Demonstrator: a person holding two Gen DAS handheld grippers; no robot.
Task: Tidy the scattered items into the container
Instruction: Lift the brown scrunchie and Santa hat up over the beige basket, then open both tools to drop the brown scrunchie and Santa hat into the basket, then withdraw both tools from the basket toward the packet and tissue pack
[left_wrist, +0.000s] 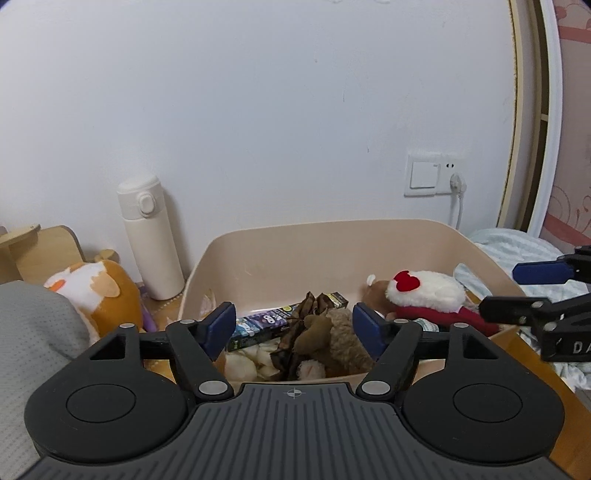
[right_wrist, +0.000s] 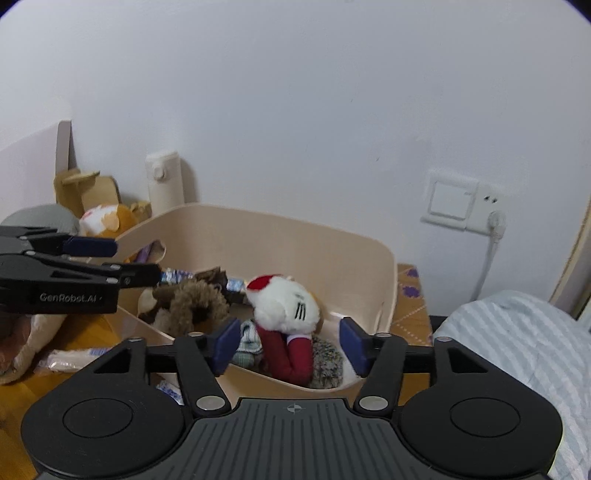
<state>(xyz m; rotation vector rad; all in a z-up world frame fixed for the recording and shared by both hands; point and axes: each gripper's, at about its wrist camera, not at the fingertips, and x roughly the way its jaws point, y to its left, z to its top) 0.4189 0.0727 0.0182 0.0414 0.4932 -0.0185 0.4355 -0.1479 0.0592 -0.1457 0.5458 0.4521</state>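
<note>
A beige plastic container (left_wrist: 332, 227) stands on the wooden table and holds several items. Among them are a brown plush toy (left_wrist: 332, 336), a white and red plush (left_wrist: 428, 295) with a red heart, and a dark printed box (left_wrist: 273, 321). My left gripper (left_wrist: 295, 332) hangs open over the container's near side, above the brown plush, with nothing between its pads. In the right wrist view my right gripper (right_wrist: 290, 347) is open over the container's (right_wrist: 295, 229) near rim. The white and red plush (right_wrist: 284, 306) lies below it, untouched. The left gripper (right_wrist: 129, 262) reaches in from the left.
A white flask (left_wrist: 149, 236) stands by the wall, left of the container. An orange and white plush (left_wrist: 99, 291) and grey cloth (left_wrist: 33, 332) lie outside on the left. A wrapped packet (right_wrist: 70, 360) rests on the table. Striped bedding (right_wrist: 517, 332) lies to the right.
</note>
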